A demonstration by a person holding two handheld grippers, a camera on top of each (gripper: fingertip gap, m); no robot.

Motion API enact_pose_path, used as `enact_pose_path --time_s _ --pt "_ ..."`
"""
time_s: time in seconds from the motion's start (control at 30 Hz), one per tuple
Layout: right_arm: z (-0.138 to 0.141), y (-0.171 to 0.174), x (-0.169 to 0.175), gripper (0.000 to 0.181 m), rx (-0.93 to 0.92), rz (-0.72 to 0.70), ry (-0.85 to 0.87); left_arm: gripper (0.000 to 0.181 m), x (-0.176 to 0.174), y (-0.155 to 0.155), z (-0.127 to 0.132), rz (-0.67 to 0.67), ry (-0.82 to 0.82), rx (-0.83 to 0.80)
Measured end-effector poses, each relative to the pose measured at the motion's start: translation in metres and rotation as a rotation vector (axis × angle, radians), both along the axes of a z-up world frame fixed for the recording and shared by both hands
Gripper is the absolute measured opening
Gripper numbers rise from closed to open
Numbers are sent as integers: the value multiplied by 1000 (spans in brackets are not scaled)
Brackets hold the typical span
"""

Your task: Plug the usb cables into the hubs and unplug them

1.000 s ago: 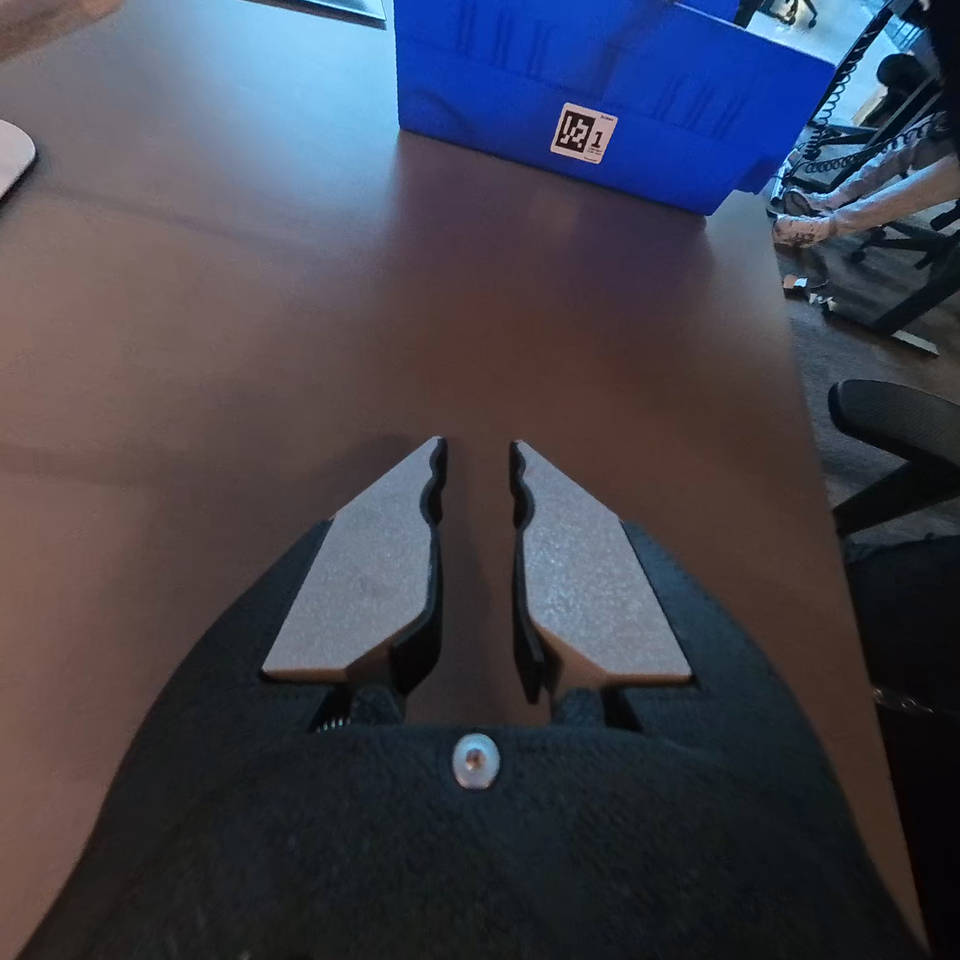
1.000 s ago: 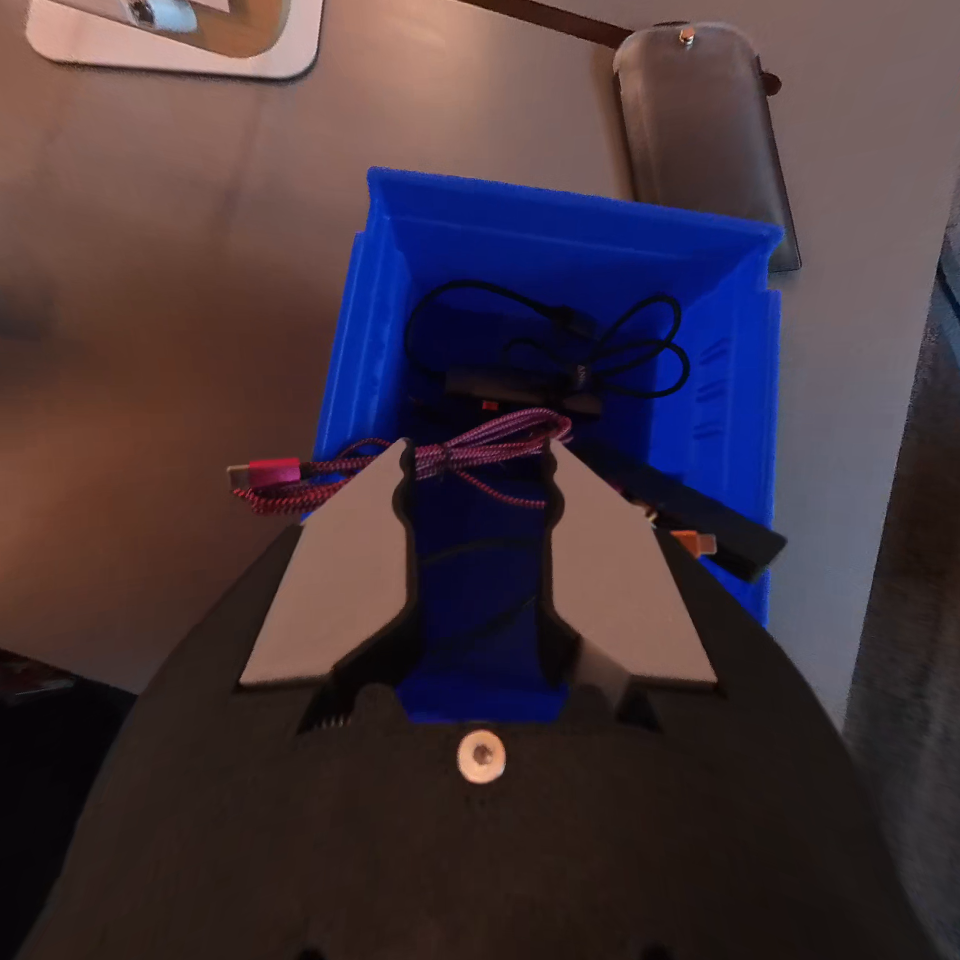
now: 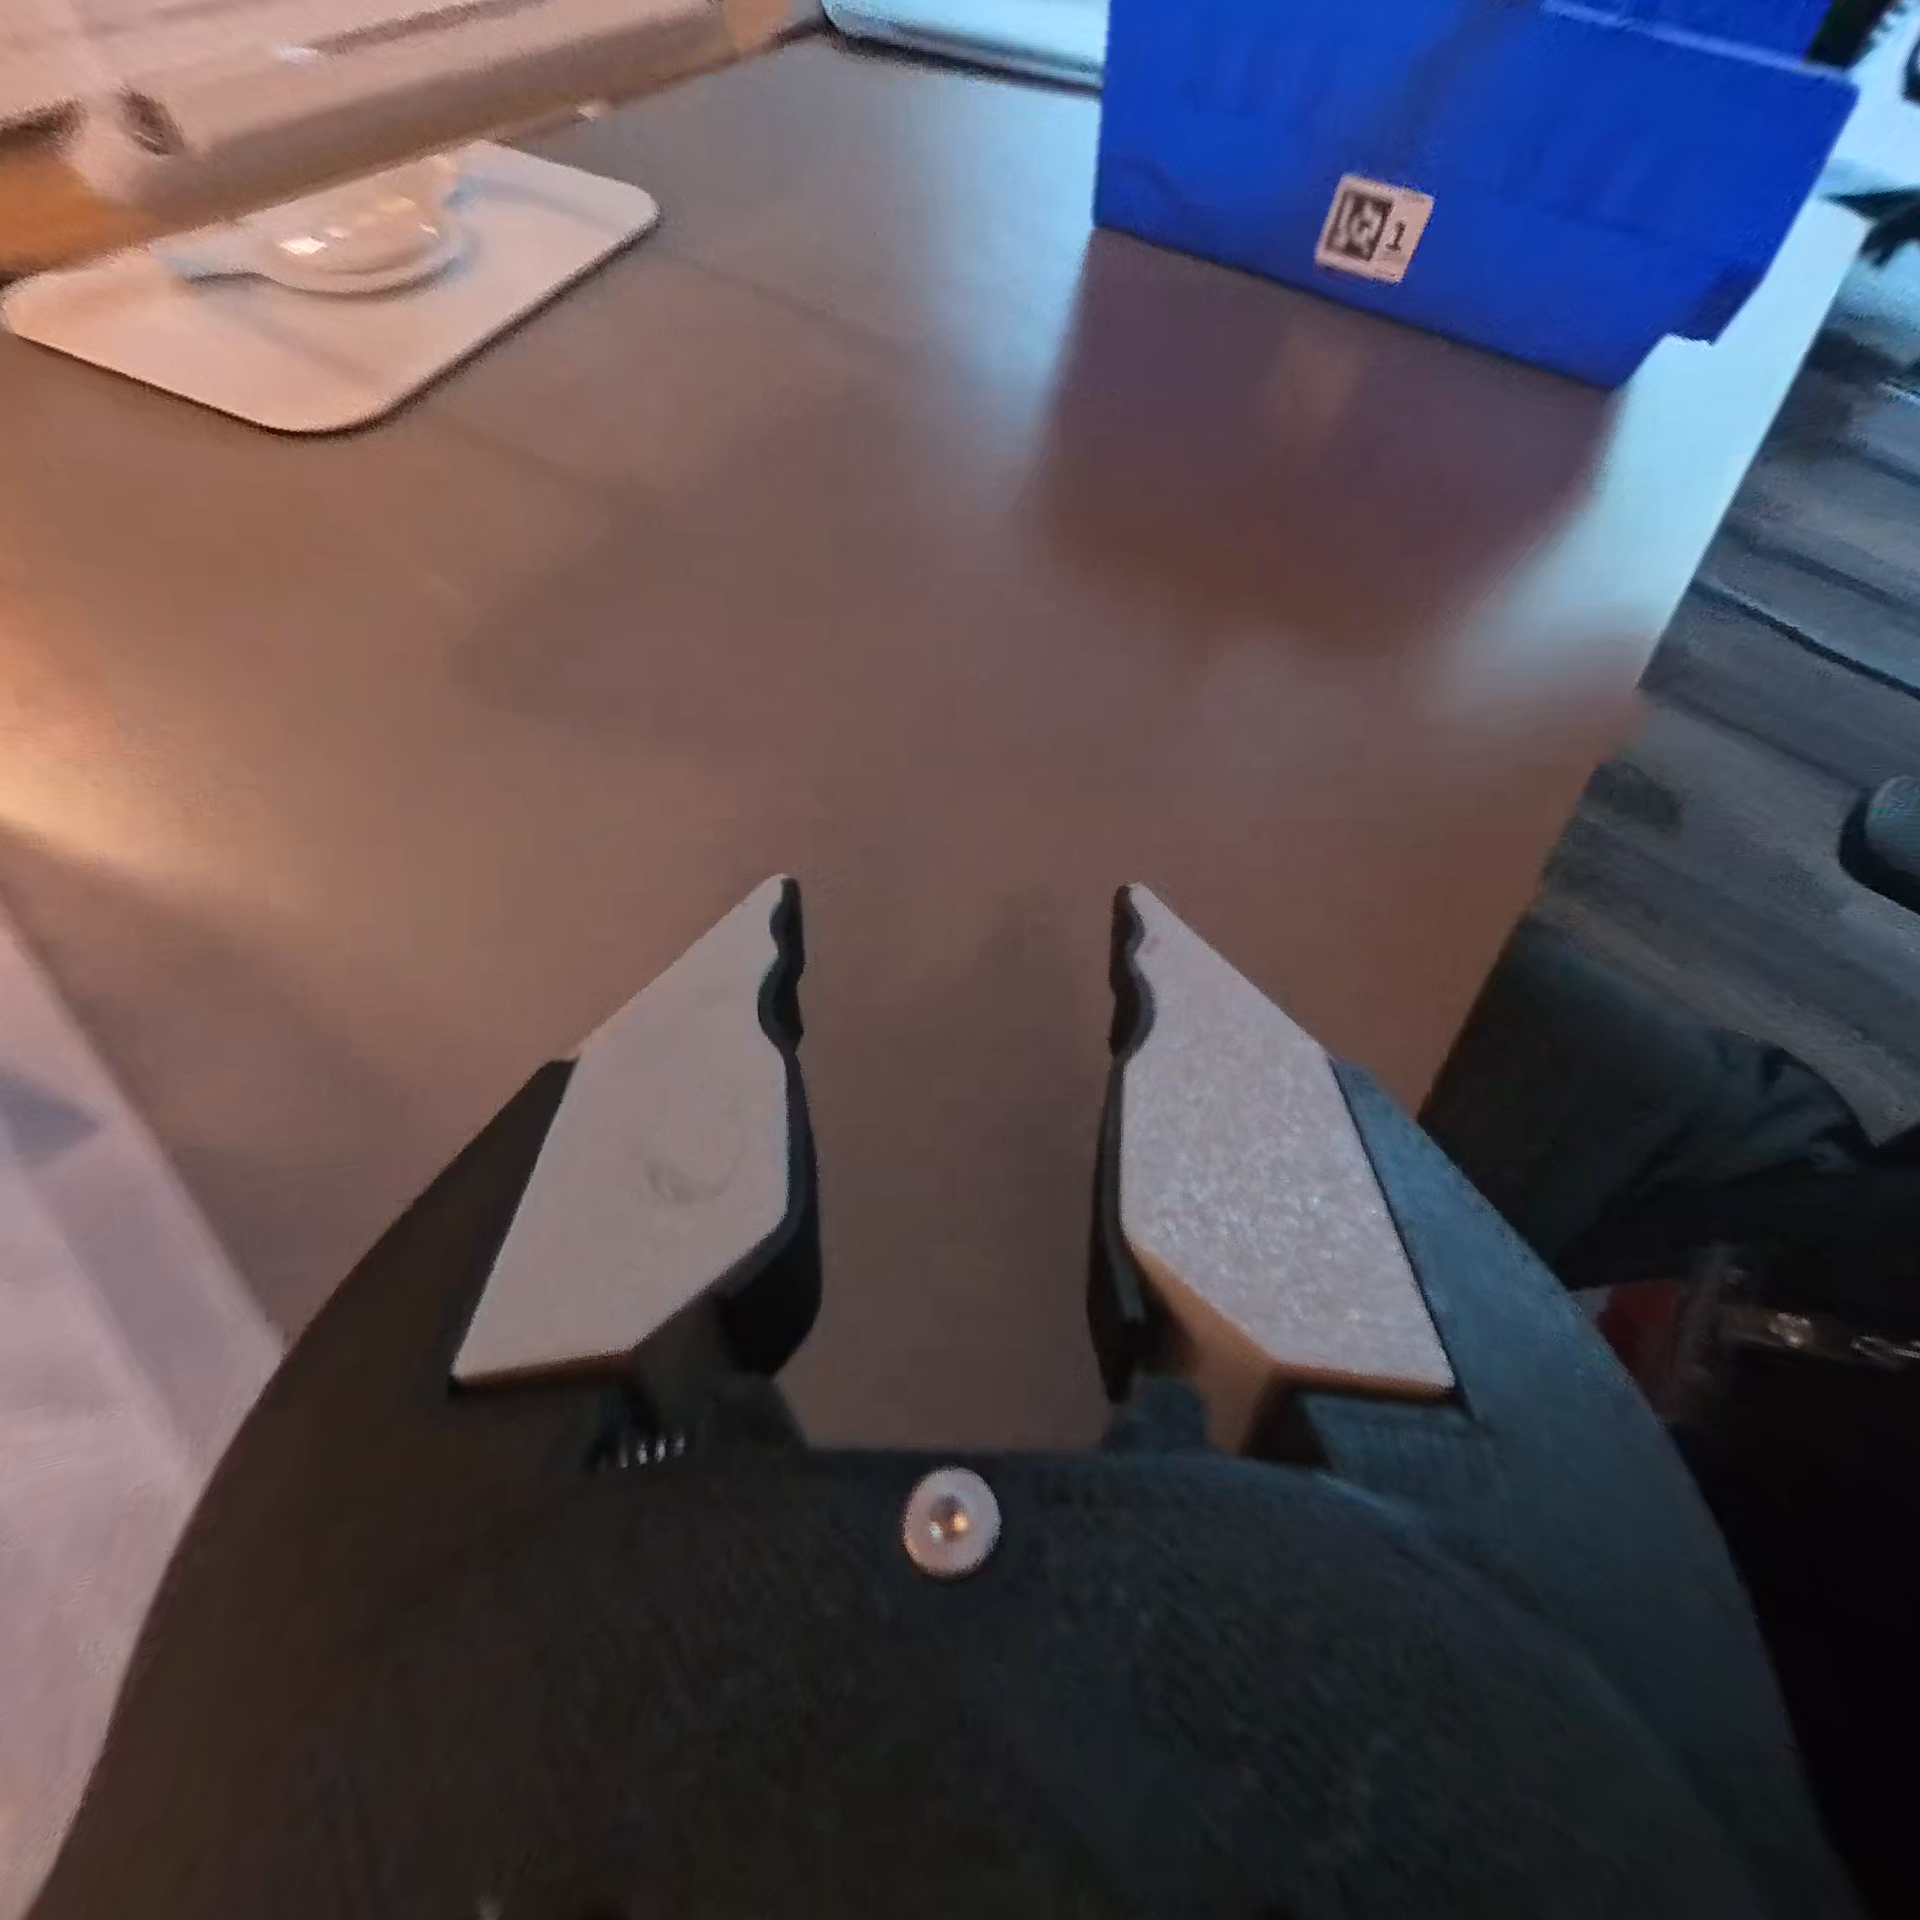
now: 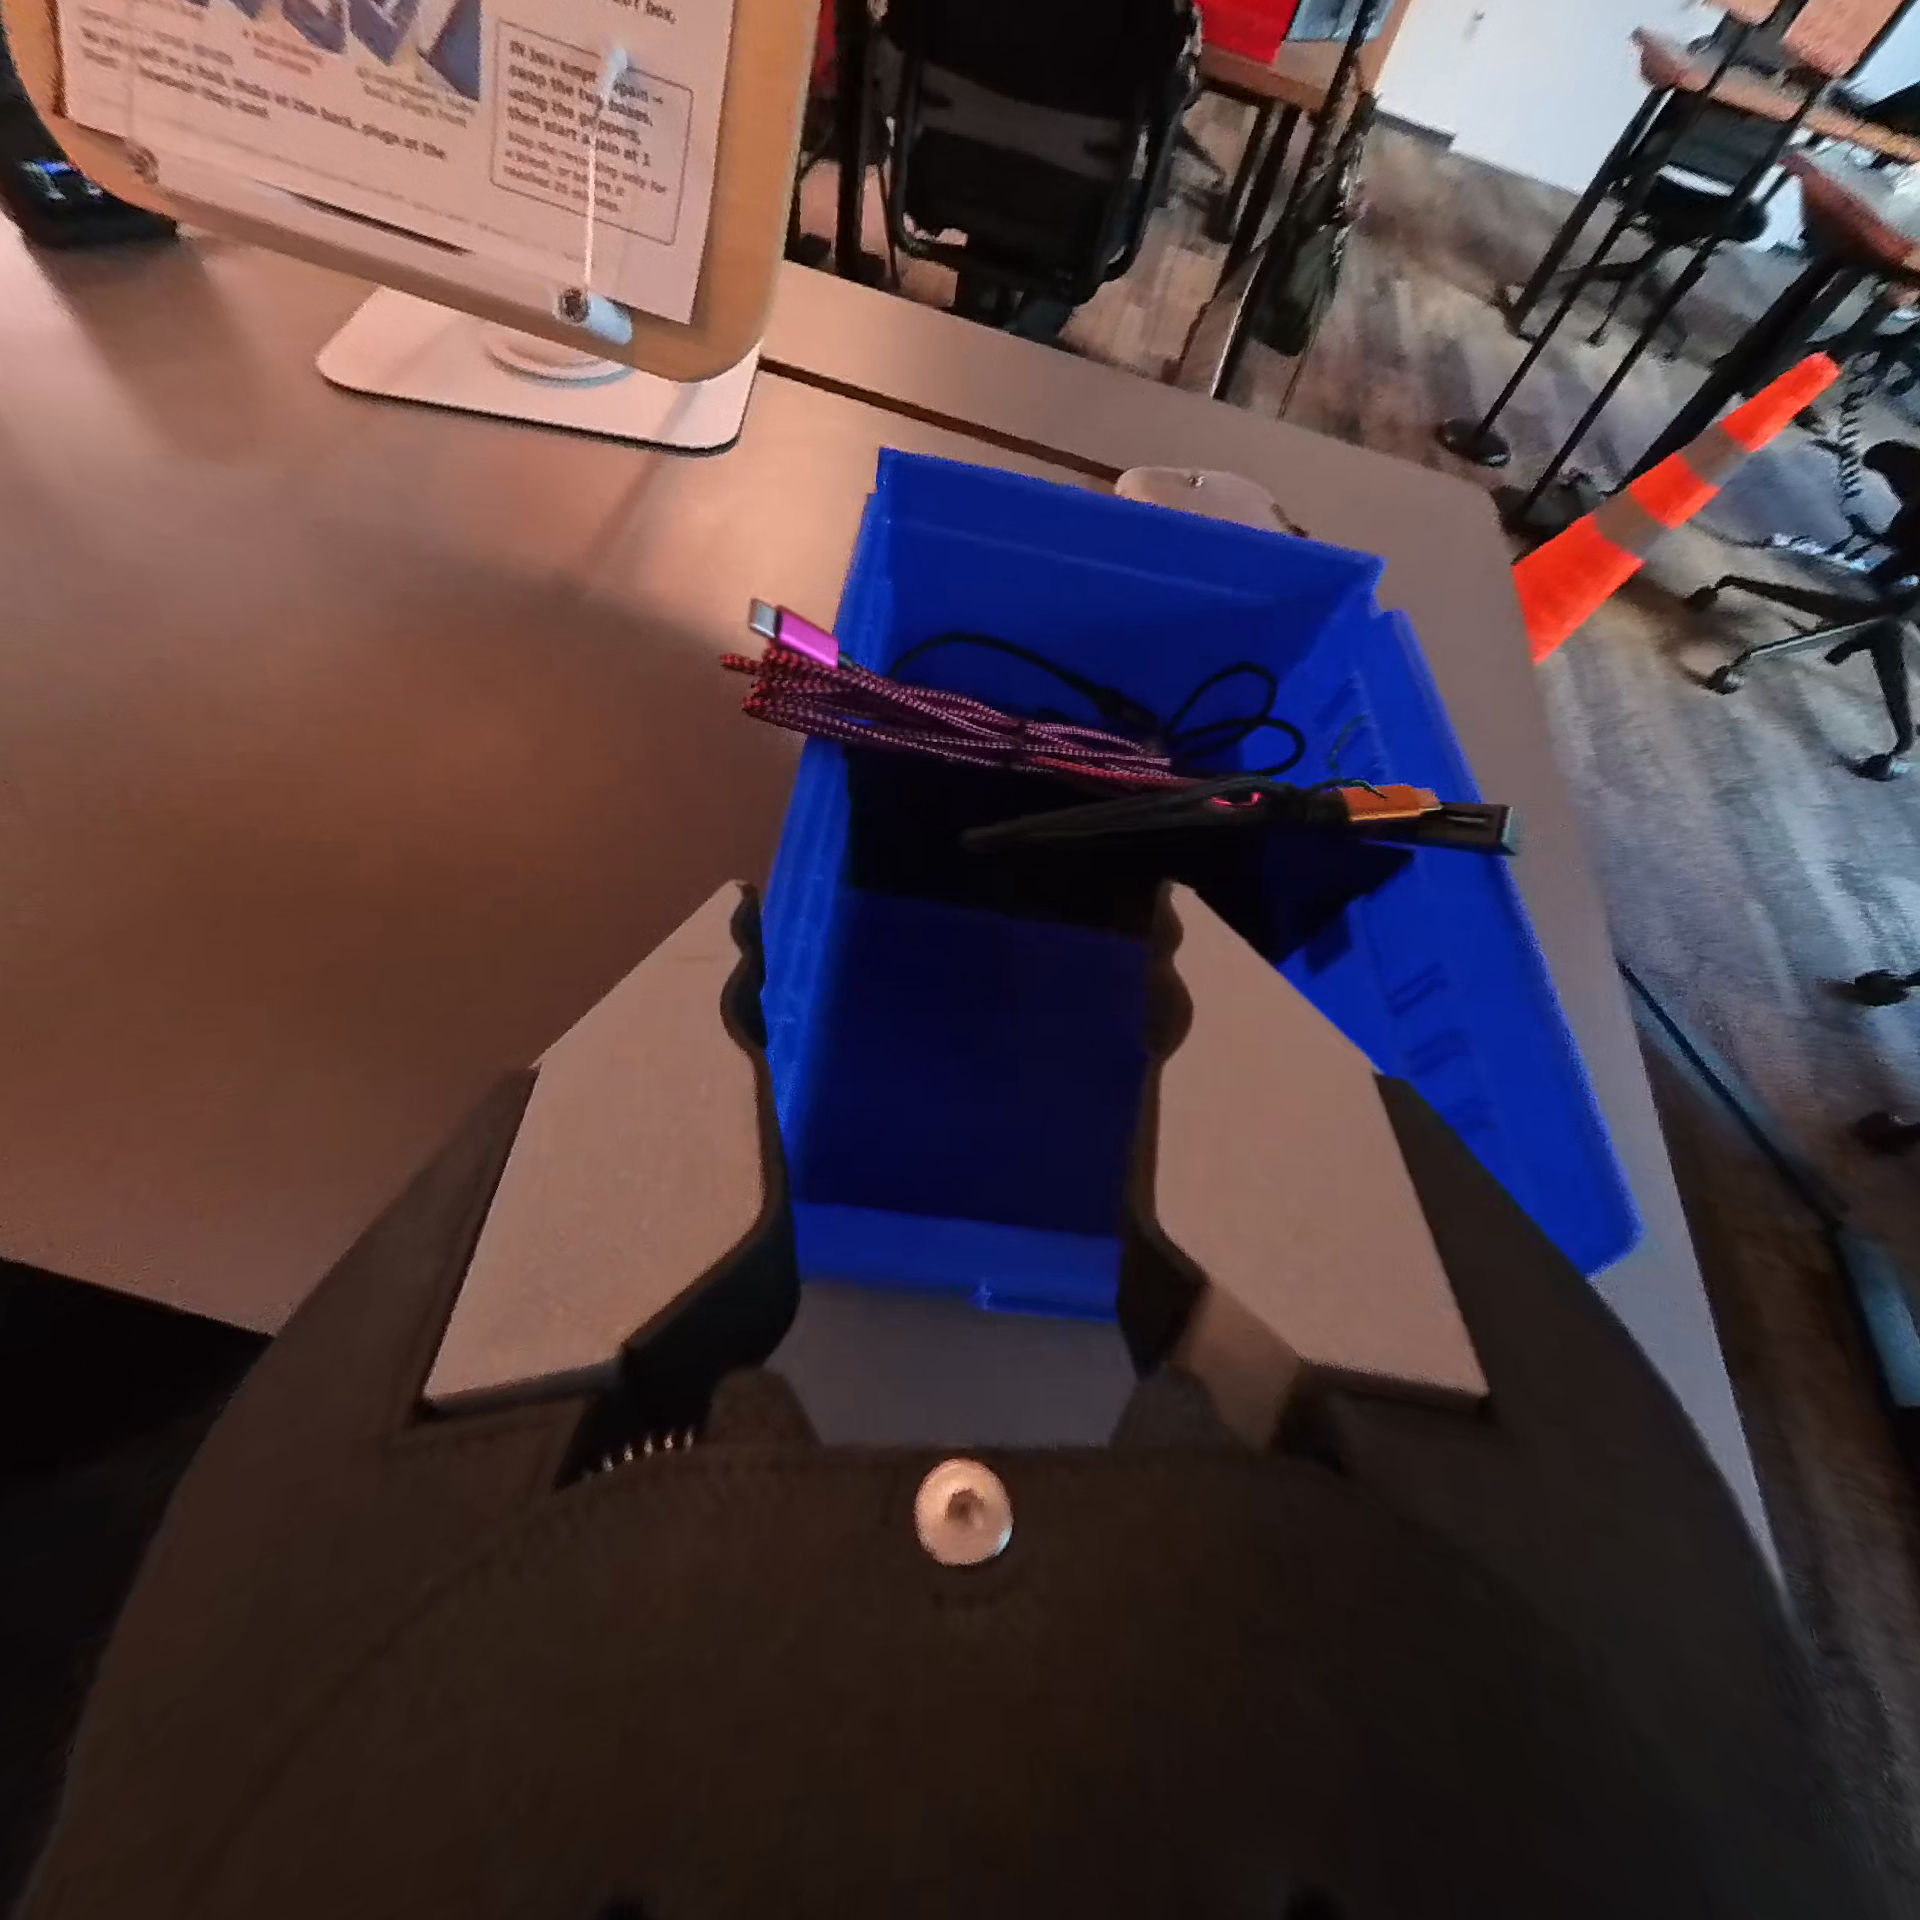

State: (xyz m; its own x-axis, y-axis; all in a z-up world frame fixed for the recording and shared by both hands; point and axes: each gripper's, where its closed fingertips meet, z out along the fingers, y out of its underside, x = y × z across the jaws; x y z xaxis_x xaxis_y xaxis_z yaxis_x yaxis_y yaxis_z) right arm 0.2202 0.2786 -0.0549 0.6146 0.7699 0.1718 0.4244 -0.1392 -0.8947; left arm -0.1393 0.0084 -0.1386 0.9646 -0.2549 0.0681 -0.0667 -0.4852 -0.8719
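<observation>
A blue bin (image 4: 1455,1039) stands on the dark table; it also shows in the left wrist view (image 3: 1455,135) at the far right. A coiled red-purple braided cable (image 4: 935,717) with a pink plug lies across the bin's left rim. A black hub (image 4: 1247,816) with an orange plug at its end rests across the right rim. Thin black cables (image 4: 1226,707) lie deeper in the bin. My right gripper (image 4: 951,904) is open and empty, above the bin's near end. My left gripper (image 3: 956,899) is open and empty over bare table.
A framed sheet on a white stand (image 4: 540,384) stands at the back left; its base also shows in the left wrist view (image 3: 332,301). A grey case (image 4: 1205,488) lies behind the bin. The table edge (image 4: 1621,935) runs right. An orange cone (image 4: 1662,499) and chairs stand on the floor.
Both grippers have opened wider. The right wrist view has tilted up and pulled back from the bin, showing the room. The left gripper has swung left, bringing the white stand into view.
</observation>
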Motion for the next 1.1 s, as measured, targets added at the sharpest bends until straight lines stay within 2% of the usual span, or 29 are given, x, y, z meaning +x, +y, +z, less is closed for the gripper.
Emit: enact_pose_path --time_s 0.13,0.23,0.33,0.4,0.43,0.47,0.5,0.53,0.63,0.7,0.8,0.83,0.97,1.1 --pt "-1 -17 -7 78 -37 62 80 59 -28 -39 27 160 62 56" --pt "-18 -23 -13 82 -62 84 30 62 -63 -65 34 318 130 63" --pt "-37 -27 -17 83 -79 92 -29 32 -84 -79 43 373 98 113" --pt "-47 -32 -25 84 -116 120 -30 25 -88 -83 46 376 32 134" --pt "-52 -33 -29 86 -132 129 -35 38 -94 -85 47 408 16 142" --pt "-58 -34 -32 87 -143 133 -49 73 -106 -87 47 480 29 142" --pt "-63 -34 -34 89 -148 133 -69 83 -113 -90 48 518 52 140" --pt "-67 -34 -36 89 -144 127 -94 76 -115 -92 51 522 74 151" --pt "-76 -28 -37 88 -115 95 -165 75 -124 -95 52 543 97 154" --pt "-80 -25 -40 88 -115 90 -180 81 -130 -94 37 549 98 86" --pt "-84 -26 -42 87 -124 99 -179 80 -143 -97 19 559 129 29" --pt "-85 -26 -42 87 -123 99 -186 87 -147 -99 19 554 127 29" --pt "-90 -25 -37 85 -120 100 -207 96 -161 -108 15 500 72 -63" --pt "-91 -26 -34 85 -108 105 -219 90 -169 -115 28 414 62 -103"
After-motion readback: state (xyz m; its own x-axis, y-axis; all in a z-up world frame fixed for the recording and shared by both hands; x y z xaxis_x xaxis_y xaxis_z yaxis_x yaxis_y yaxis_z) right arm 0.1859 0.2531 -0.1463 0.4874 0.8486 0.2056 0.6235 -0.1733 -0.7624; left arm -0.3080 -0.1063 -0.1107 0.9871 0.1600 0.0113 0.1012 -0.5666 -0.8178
